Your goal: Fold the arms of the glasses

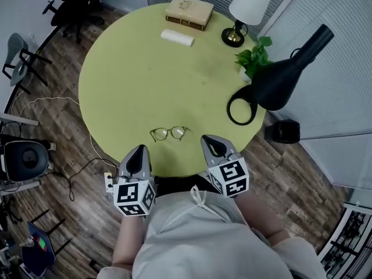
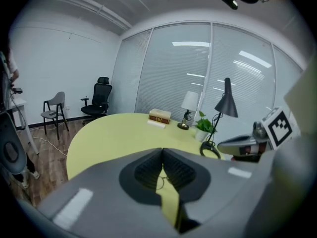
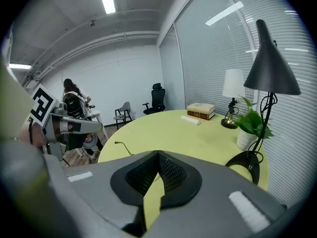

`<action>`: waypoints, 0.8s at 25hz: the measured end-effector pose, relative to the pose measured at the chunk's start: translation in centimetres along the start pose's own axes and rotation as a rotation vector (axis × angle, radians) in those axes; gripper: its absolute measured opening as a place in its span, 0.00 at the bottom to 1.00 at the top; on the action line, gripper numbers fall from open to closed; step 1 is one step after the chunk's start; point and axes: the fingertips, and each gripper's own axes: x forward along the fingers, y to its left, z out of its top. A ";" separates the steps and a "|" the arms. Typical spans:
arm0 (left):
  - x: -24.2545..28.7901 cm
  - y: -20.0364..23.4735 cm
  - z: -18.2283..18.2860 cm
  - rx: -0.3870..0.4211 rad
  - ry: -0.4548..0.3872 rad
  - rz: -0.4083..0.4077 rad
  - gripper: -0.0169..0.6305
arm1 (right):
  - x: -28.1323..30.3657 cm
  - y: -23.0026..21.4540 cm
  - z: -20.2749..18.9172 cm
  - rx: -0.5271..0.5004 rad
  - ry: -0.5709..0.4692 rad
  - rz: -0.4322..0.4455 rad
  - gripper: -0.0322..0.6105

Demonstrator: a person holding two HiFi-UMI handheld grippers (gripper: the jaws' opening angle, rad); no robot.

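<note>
Thin-framed glasses (image 1: 168,133) lie on the round yellow-green table (image 1: 133,80) near its front edge, arms unfolded. My left gripper (image 1: 139,149) hovers at the table's edge, just short and left of them, shut and empty. My right gripper (image 1: 208,139) sits just right of the glasses, also shut with nothing held. In the left gripper view the glasses (image 2: 161,181) show through the gap below the touching tips of the left gripper (image 2: 162,152). In the right gripper view one glasses (image 3: 123,147) arm sticks up left of the right gripper (image 3: 158,154).
At the table's far side lie a book (image 1: 189,11) and a white roll (image 1: 176,38). A small white-shaded lamp (image 1: 247,10), a potted plant (image 1: 254,60) and a black desk lamp (image 1: 279,80) stand along the right edge. Chairs (image 1: 23,60) and cables (image 1: 87,167) occupy the floor left.
</note>
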 end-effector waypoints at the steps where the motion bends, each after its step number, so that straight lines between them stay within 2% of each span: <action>1: 0.4 0.2 -0.1 0.002 0.007 -0.007 0.04 | 0.4 0.0 -0.2 0.003 0.013 0.000 0.05; 4: 1.7 0.8 -0.5 0.007 0.033 -0.038 0.04 | 1.8 -0.1 -0.9 0.005 0.069 -0.008 0.05; 6: 2.4 1.5 -1.0 -0.002 0.056 -0.058 0.04 | 2.9 0.4 -2.1 -0.030 0.142 0.005 0.05; 11: 4.1 2.9 -1.9 0.001 0.091 -0.095 0.04 | 5.9 0.7 -4.8 -0.244 0.278 0.035 0.05; 14: 5.2 3.8 -2.6 0.003 0.116 -0.108 0.04 | 7.7 0.7 -5.4 -0.290 0.309 0.070 0.06; 15: 5.5 4.0 -3.0 0.000 0.126 -0.110 0.04 | 8.2 0.9 -5.5 -0.308 0.320 0.093 0.13; 16: 5.8 4.2 -3.3 -0.004 0.134 -0.111 0.04 | 8.7 1.0 -5.7 -0.334 0.332 0.115 0.17; 20: 7.0 5.0 -4.2 -0.018 0.155 -0.113 0.04 | 10.1 1.0 -6.0 -0.459 0.376 0.165 0.18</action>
